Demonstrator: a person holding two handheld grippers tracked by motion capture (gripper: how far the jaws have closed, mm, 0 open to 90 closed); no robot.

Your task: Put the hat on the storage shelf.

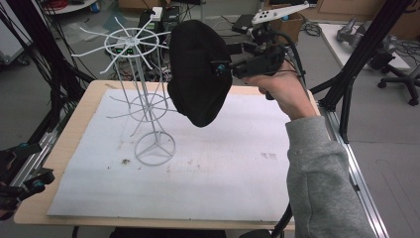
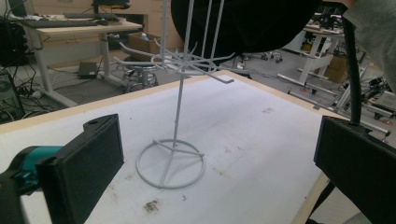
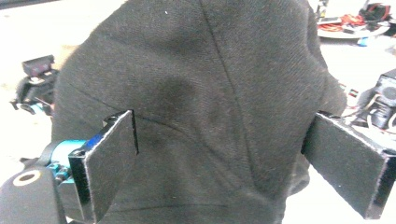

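Note:
A black cap point(image 1: 198, 74) hangs at the right side of the top ring of a white wire rack point(image 1: 143, 94); the prong under it is hidden. My right gripper point(image 1: 218, 67) sits against the cap's right side, held by a hand in a grey sleeve. In the right gripper view its jaws stand wide apart at the cap point(image 3: 210, 93), with neither pad pressing on the cloth. My left gripper point(image 1: 32, 183) rests at the table's near left corner. It point(image 2: 219, 154) is open with nothing between its jaws, and it faces the rack point(image 2: 177, 116) and the cap point(image 2: 243, 23).
The rack's round base point(image 1: 155, 148) stands on a white mat point(image 1: 223, 168) that covers most of the wooden table point(image 1: 74, 124). Black frame posts point(image 1: 356, 64) rise at the right edge and cables hang at the left. Desks and boxes lie beyond.

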